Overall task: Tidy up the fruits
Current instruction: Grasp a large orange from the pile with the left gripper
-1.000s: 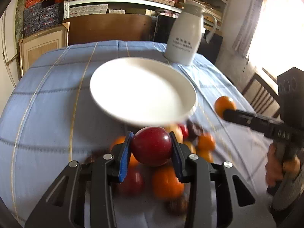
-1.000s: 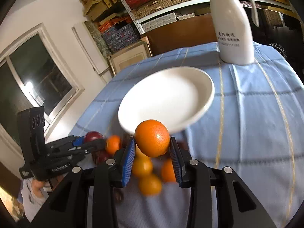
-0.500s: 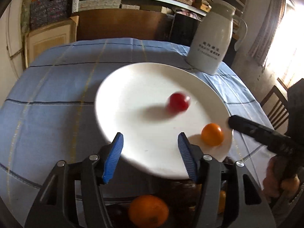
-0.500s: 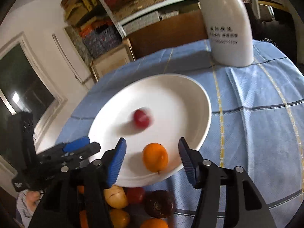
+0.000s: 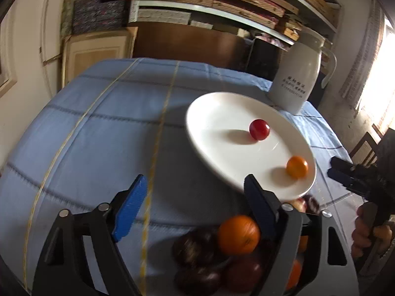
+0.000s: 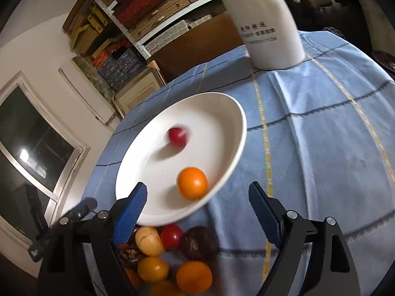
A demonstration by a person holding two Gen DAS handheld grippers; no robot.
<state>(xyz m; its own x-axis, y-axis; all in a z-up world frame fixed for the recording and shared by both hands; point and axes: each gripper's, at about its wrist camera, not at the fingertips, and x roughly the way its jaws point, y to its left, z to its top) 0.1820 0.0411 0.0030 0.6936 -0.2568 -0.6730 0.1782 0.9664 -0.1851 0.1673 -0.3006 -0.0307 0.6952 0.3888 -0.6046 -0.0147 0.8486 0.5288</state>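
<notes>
Both claws were seen spread apart and empty: the left claw [image 5: 195,197] and the right claw [image 6: 197,197]. The fruit pile [image 6: 172,259] lay at six o'clock beneath the right claw, judged nearer; the plate [image 6: 222,113], holding two fruits, lay at twelve.

A small red fruit [image 5: 259,129] sits in the middle of the white plate [image 5: 217,113]. An orange [image 5: 297,167] sits near its rim. More fruits [image 6: 172,254] are piled beside the plate.
</notes>
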